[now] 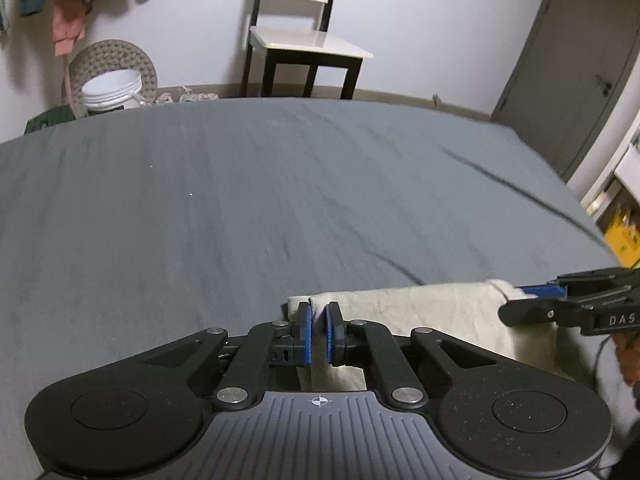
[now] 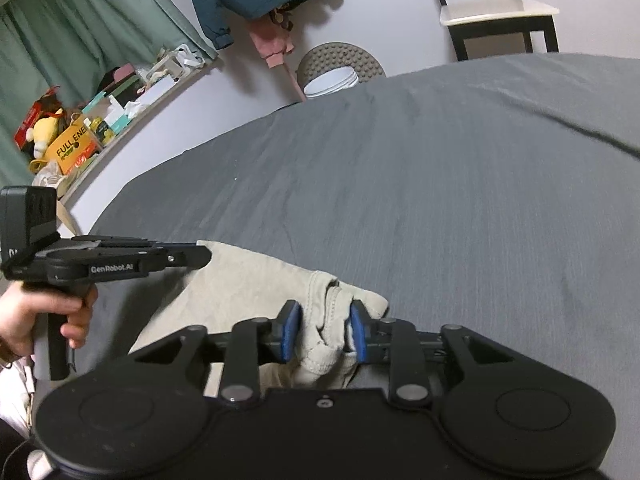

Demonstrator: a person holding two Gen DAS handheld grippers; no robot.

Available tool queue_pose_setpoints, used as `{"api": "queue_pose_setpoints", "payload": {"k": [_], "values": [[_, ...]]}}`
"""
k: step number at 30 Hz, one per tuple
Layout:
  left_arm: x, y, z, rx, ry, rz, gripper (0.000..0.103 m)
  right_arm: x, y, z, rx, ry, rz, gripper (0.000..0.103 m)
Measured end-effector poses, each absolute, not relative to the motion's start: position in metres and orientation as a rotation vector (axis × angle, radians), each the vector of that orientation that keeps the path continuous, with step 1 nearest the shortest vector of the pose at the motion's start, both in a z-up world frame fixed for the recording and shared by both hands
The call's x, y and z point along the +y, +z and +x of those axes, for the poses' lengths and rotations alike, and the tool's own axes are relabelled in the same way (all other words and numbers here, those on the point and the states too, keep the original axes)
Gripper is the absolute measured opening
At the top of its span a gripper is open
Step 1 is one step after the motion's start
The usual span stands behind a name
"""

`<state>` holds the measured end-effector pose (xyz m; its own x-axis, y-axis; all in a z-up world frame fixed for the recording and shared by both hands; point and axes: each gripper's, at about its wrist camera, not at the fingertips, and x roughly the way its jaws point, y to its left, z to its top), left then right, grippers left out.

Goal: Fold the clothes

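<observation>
The grey bed [image 1: 280, 184] stretches wide and bare ahead of me, its far edge near the chair [image 1: 304, 40]. The beige garment [image 1: 432, 312] lies bunched along the near edge. My left gripper [image 1: 319, 330] has its fingers nearly together, clamped on one corner fold; my right gripper [image 2: 325, 330] stands wider, pinching the crumpled opposite end.

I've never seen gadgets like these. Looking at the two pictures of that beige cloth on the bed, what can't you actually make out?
- Beige garment: what kind it is; in both views the grippers' black bodies cover its near part.
- Left gripper: in the right wrist view, its fingertips, seen side-on.
- Right gripper: in the left wrist view, the frame edge cuts it off.
- Grey bed: its near edge, below both frames.
- Shelf clutter: small and distorted.
</observation>
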<state>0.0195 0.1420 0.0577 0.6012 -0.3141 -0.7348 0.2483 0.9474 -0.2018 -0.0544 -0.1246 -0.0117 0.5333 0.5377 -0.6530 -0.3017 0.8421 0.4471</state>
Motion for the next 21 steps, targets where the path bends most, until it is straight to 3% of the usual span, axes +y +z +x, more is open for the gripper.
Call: {"api": "queue_pose_setpoints", "payload": {"k": [3,13,21], "values": [[0.144,0.074,-0.001,0.79,-0.32,-0.033,0.005,-0.123,0.005,-0.065,0.795,0.489,0.188,0.039],[0.133,0.12,-0.085,0.551,-0.372,0.127,0.005,-0.049,0.046,-0.155,0.317,0.743,-0.375,0.039],[0.114,0.135,-0.129,0.467,-0.401,0.255,0.005,-0.02,0.037,-0.182,0.228,0.833,-0.577,0.039]]}}
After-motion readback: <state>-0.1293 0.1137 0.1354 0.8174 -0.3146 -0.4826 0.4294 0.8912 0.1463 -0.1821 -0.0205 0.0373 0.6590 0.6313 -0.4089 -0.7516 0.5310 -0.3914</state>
